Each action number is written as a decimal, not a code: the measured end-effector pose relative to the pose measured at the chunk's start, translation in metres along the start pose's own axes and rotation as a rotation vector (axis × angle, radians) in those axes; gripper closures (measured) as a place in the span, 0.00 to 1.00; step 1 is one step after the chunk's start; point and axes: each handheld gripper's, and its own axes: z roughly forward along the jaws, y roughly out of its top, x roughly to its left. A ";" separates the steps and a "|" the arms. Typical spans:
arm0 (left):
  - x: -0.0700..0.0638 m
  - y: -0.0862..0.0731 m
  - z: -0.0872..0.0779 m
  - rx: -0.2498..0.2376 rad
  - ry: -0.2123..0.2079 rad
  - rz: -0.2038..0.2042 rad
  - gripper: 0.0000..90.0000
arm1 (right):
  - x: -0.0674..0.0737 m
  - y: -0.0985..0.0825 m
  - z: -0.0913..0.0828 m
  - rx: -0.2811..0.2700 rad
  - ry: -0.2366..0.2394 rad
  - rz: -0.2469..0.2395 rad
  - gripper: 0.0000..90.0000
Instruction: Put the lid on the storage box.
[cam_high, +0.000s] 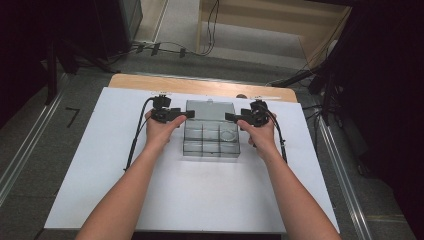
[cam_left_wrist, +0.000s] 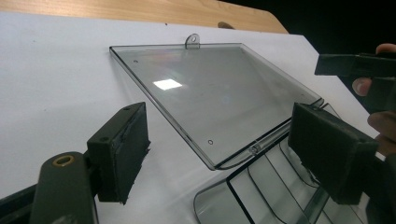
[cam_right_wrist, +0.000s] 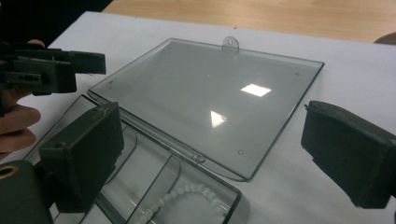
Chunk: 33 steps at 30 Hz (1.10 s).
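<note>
A clear plastic compartment box (cam_high: 211, 142) stands in the middle of the white sheet. Its lid (cam_high: 210, 110) lies swung open and flat behind it, with a small hang tab at its far edge. A ring of white beads (cam_right_wrist: 187, 196) rests in a right-hand compartment. My left gripper (cam_high: 189, 114) is at the hinge's left end, open; in the left gripper view (cam_left_wrist: 224, 140) the lid's (cam_left_wrist: 210, 88) near corner lies between its jaws, untouched. My right gripper (cam_high: 227, 117) is at the hinge's right end, open; in the right gripper view (cam_right_wrist: 219, 154) its jaws straddle the lid's (cam_right_wrist: 201, 102) corner.
The white sheet (cam_high: 150, 190) covers most of a wooden table, whose bare far edge (cam_high: 200, 86) shows behind the lid. Cables and dark stands are on the floor beyond and at both sides. Each gripper's cable trails back along the forearm.
</note>
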 end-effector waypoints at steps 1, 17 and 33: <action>0.000 0.000 0.000 0.002 -0.002 -0.005 0.24 | 0.001 0.000 0.002 0.005 -0.005 -0.002 0.05; 0.006 0.000 0.010 0.028 -0.011 -0.075 0.31 | -0.016 -0.004 0.019 0.084 -0.035 0.100 0.06; 0.003 -0.003 0.027 0.067 -0.007 -0.107 0.32 | -0.018 -0.010 0.032 0.091 0.083 0.191 0.17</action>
